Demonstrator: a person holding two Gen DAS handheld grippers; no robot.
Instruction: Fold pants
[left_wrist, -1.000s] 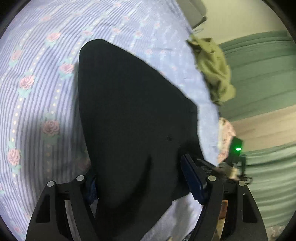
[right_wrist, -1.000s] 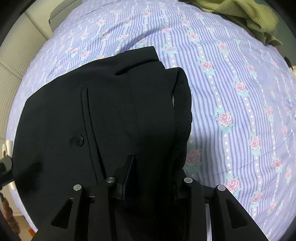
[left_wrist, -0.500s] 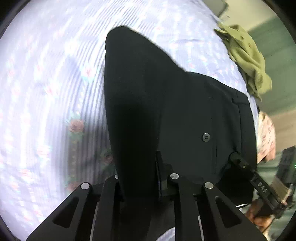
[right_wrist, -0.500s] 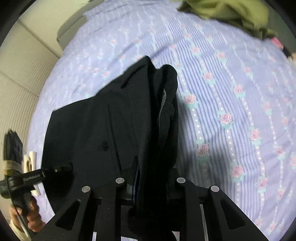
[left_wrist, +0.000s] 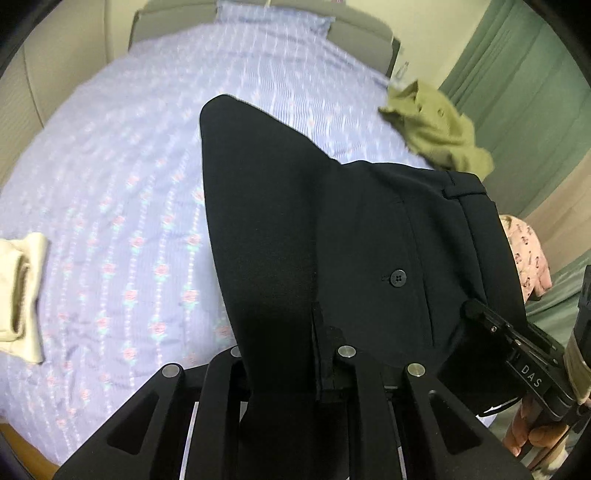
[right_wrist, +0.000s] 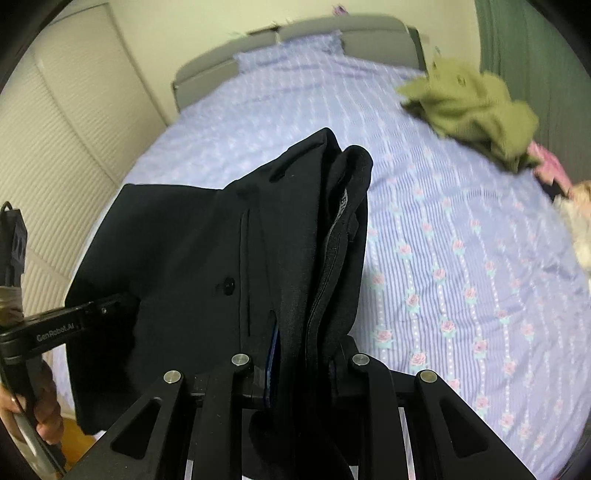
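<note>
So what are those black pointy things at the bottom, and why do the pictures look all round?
Those are two claws that a person holds, one in each hand. Each claw has a small camera with a bulging lens, which makes the pictures look round. One picture looks along the left claw, the other along the right claw. Both are pinched shut on a pair of black pants, which hangs between them over a bed with a flowery purple sheet. On the bed also lie a crumpled green garment and a folded cream cloth.
</note>
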